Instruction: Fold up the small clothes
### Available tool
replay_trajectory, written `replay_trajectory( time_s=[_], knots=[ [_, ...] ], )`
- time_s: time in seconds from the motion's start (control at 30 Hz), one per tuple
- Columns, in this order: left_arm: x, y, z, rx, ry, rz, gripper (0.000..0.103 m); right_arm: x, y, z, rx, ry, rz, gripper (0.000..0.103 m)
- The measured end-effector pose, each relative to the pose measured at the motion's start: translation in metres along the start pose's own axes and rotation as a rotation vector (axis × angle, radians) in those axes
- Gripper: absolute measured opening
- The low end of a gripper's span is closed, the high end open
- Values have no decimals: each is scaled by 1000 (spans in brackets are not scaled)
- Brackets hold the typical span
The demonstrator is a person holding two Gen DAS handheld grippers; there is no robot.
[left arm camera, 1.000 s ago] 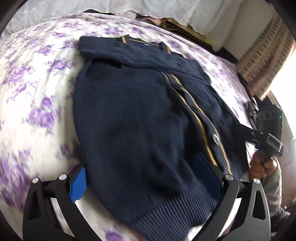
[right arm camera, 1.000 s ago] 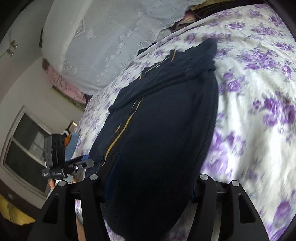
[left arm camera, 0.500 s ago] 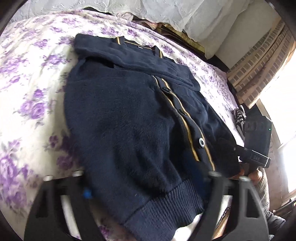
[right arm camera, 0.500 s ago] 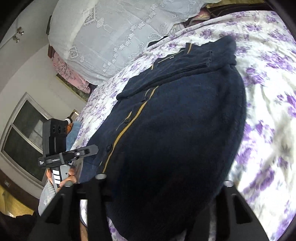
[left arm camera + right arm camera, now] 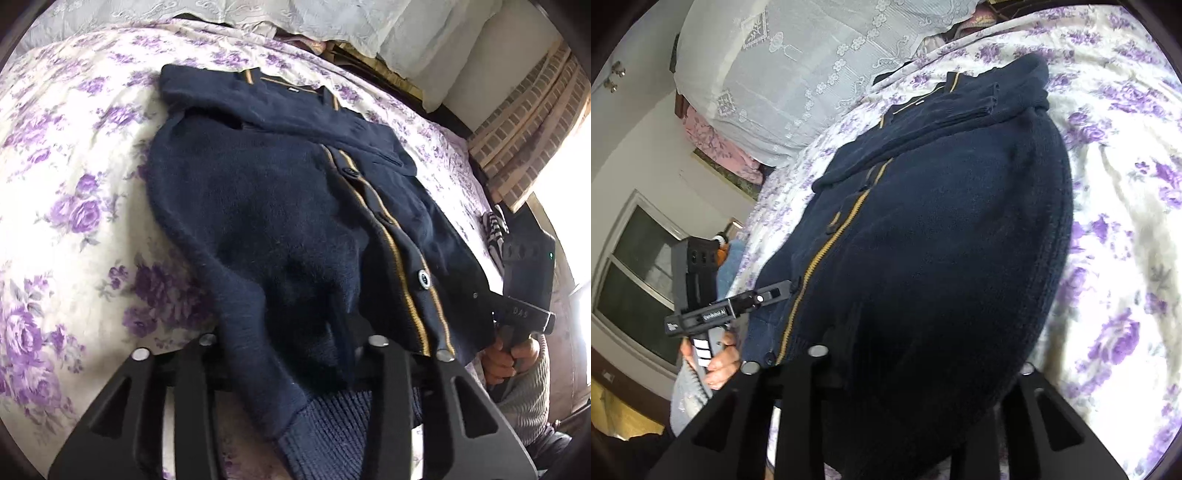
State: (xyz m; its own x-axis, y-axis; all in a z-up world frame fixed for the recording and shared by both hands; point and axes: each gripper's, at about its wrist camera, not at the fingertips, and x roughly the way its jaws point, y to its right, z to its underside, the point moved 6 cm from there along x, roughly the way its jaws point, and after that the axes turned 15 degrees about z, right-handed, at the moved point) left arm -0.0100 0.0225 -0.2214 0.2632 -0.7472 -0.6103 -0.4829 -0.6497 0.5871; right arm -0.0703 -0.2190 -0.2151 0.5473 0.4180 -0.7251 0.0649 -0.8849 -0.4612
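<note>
Cardigan [image 5: 280,229], navy knit lying flat on the flowered bed [image 5: 66,184], looks soft and floppy, best gripped at its ribbed hem, where left claw [image 5: 291,365] and right claw [image 5: 916,365] are closing on cloth.

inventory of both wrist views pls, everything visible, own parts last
cardigan: 1, navy with tan stripes, flat on bed, hem nearest
bedsheet: 1, white with purple flowers, under cardigan
lace cover: 1, white, head of bed
pink bedding: 1, under lace cover
window: 1, white frame, left wall
left gripper: 1, black, closing on hem
right gripper: 1, black, closing on hem
hands: 2, on gripper handles
</note>
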Motion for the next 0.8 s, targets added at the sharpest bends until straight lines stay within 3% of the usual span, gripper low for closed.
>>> replay_trajectory(
  time_s=[0.1,0.2,0.27,0.33,0.37,0.4,0.53,0.8],
  knots=[
    [9,13,0,44,-21,36,79,4,2,-6,37,7,-30,33],
    [19,23,1,100,-41,2,90,7,2,-12,69,24,-38,36],
    [19,23,2,94,-39,16,92,4,-1,-14,97,47,-90,51],
    [15,20,1,65,-21,86,97,-5,-13,-15,73,80,-241,94],
    [12,17,0,39,-6,128,98,-13,-21,-13,42,105,-340,100],
    [9,14,-1,12,8,162,98,-16,-23,-12,39,113,-376,100],
    [-2,8,-2,-64,42,258,98,-15,-21,-12,49,111,-378,100],
    [3,20,1,-18,23,247,98,-11,-21,-15,71,106,-345,100]
  ],
)
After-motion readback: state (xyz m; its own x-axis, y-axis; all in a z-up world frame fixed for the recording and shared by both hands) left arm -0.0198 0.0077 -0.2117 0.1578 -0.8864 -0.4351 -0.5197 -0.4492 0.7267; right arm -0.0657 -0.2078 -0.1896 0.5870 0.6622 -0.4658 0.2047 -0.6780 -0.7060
